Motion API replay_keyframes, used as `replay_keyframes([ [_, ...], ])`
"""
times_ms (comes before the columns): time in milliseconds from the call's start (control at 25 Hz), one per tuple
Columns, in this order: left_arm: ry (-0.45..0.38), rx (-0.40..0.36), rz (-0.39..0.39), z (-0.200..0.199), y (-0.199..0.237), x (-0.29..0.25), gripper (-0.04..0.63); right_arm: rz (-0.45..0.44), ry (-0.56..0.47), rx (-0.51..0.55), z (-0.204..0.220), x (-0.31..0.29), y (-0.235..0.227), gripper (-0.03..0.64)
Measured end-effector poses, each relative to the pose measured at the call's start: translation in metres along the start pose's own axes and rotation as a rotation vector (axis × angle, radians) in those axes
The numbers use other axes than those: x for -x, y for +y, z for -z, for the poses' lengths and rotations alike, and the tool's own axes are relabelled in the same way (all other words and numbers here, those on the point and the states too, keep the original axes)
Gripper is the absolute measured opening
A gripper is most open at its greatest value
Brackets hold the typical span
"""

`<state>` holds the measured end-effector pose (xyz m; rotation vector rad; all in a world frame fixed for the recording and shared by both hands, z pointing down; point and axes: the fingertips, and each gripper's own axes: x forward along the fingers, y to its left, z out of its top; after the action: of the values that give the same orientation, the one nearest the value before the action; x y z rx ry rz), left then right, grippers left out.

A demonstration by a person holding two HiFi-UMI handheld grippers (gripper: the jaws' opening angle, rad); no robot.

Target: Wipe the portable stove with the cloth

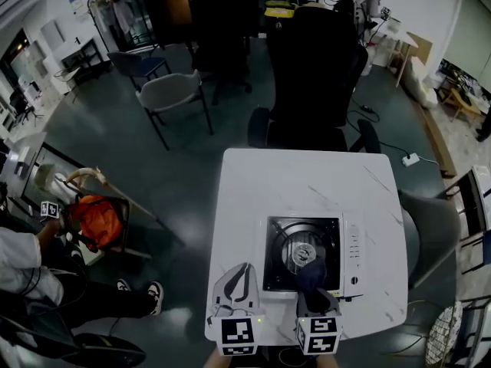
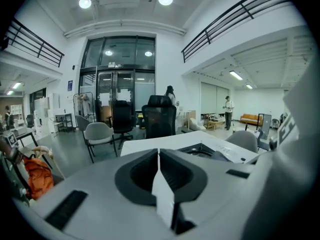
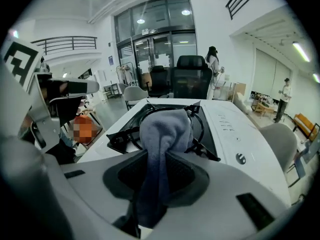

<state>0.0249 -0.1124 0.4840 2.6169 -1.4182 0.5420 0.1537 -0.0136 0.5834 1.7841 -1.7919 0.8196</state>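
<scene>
Cloth pinched in the right gripper sits over the stove, left gripper beside it, jaws pressed together and empty; wiping looks barely underway.

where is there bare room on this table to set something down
Bare: the far half of the table, between the stove and the black chair, and the strip left of the stove beyond the left gripper. Crowded: the near edge, with the right gripper holding the cloth over the stove.
</scene>
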Motion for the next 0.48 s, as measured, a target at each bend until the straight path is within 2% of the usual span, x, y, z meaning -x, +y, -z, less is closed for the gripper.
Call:
replay_keyframes([
  [480, 0.017, 0.022, -0.038, 0.005, 0.015, 0.007, 0.021, -0.164, 0.049, 0.038, -0.002, -0.006, 0.057, 0.106],
])
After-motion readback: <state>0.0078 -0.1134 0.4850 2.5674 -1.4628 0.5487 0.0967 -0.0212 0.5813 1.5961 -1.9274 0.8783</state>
